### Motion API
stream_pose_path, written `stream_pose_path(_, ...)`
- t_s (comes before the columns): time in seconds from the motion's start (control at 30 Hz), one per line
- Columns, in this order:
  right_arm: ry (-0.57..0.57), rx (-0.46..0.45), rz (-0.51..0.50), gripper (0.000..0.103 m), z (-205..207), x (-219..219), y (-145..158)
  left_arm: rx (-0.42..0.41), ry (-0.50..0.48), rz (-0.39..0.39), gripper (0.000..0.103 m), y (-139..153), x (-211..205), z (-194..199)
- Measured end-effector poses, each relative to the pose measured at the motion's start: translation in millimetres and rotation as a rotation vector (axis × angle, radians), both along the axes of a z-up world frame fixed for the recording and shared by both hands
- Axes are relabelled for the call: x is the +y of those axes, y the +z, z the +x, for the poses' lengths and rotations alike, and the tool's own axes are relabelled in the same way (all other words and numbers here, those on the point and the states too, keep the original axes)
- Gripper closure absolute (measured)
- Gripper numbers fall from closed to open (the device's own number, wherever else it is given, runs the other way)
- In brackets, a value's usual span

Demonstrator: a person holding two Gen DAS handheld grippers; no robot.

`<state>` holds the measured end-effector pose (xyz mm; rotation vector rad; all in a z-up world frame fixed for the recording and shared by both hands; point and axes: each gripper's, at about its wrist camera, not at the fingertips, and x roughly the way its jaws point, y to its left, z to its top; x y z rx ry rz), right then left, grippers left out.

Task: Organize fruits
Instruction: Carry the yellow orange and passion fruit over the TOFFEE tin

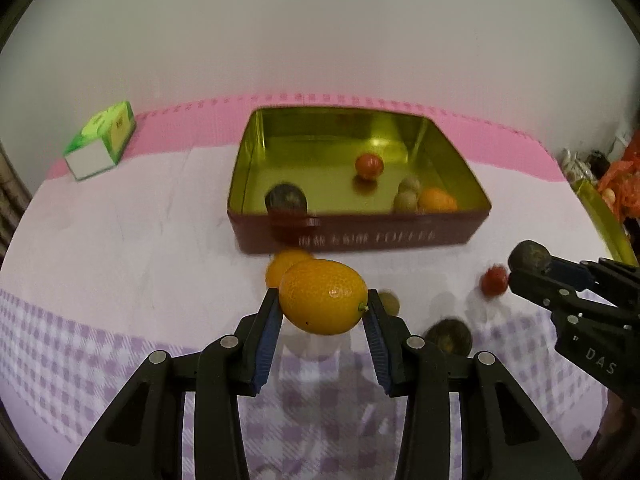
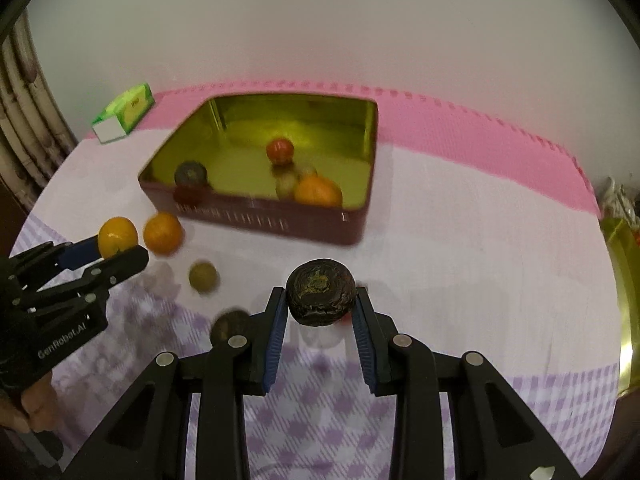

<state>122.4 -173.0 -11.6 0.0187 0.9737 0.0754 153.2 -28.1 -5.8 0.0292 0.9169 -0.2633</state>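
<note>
My left gripper (image 1: 324, 296) is shut on an orange oval citrus fruit (image 1: 320, 312), held above the checked cloth. My right gripper (image 2: 321, 300) is shut on a dark wrinkled round fruit (image 2: 320, 296), also lifted. Ahead stands a red-brown tin (image 1: 360, 238) with a gold inside, holding a red fruit (image 1: 369, 165), a dark one (image 1: 286, 199), two greenish ones (image 1: 406, 200) and an orange one (image 1: 437, 201). On the cloth in front of the tin lie another orange fruit (image 2: 163, 233), a greenish one (image 2: 203, 277), a dark one (image 2: 229, 326) and a red one (image 1: 494, 280).
A green tissue box (image 1: 102, 140) lies at the back left on the pink mat. A gold lid (image 2: 624, 280) sits at the right edge of the table, with an orange net bag (image 1: 624, 184) behind it. A person's hand (image 2: 36, 404) holds the left gripper's handle.
</note>
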Motion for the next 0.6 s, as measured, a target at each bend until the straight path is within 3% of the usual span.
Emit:
stream_pose_path(0.27, 0.018, -0.047, -0.002, 0.073, 32, 8, 18, -0.027, 0.025, -0.012, 0.061, 19, 6, 35)
stream_pose_path(0.6, 0.031, -0.016, 0.011, 0.073, 75, 14, 7, 0.010, 0.020, 0.011, 0.061, 8, -1, 76)
